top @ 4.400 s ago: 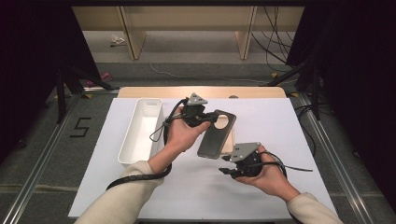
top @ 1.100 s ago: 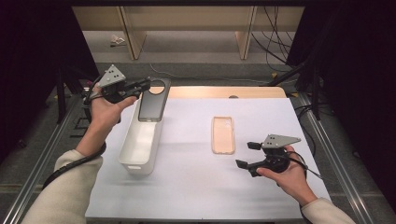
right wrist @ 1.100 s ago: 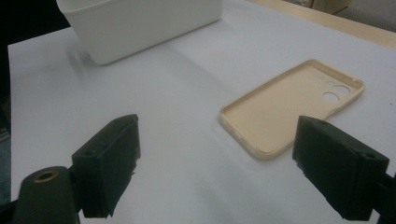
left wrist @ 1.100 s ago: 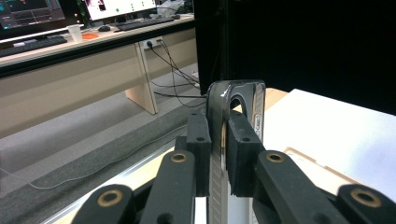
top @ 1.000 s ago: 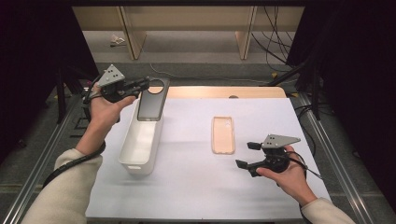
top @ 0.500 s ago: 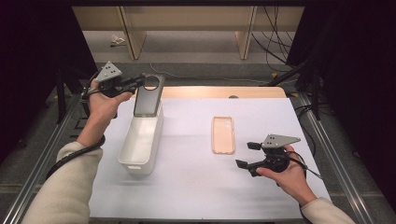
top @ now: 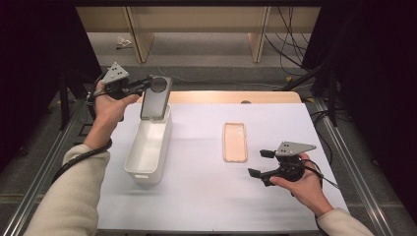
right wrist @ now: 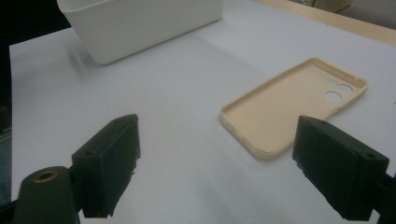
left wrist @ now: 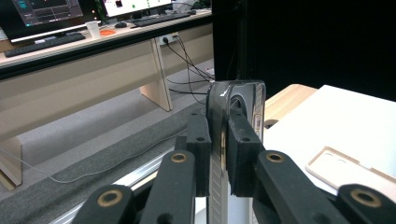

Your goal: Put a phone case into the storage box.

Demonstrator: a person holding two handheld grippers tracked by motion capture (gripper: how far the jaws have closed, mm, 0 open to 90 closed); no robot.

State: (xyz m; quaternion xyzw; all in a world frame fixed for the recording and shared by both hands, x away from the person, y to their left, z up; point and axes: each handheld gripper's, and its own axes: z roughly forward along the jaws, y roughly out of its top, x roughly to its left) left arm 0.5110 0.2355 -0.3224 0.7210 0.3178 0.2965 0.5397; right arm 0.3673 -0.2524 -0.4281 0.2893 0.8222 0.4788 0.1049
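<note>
Phone (top: 155,98), dark and slim, is hanging above the far end of the white bin (top: 149,150) at the left of the desk (top: 196,196), pinched by the left gripper (top: 147,83) near its top edge, close to the round camera ring. In the left gripper view the two black jaws are pressing flat on the phone's (left wrist: 219,154) front and back faces, so the grip is sitting across its thin dimension, which looks like the steadiest way to carry so flat a thing. Its long axis is running nearly upright, camera end up and bottom end pointing down into the bin, tilted a little; that attitude is probably letting it slide in end first between the bin's narrow walls. Moving right, the beige phone case (top: 234,141) is lying flat on the white desk cover, well apart from the bin, hollow side up, with its long axis running away from the person and its camera cut-outs at the far end. Farthest right, the right gripper (top: 259,163) is hovering low just beside the case, jaws spread wide and holding nothing; in its own view the case (right wrist: 289,105) is lying beyond the open jaws, seemingly waiting its turn.
</note>
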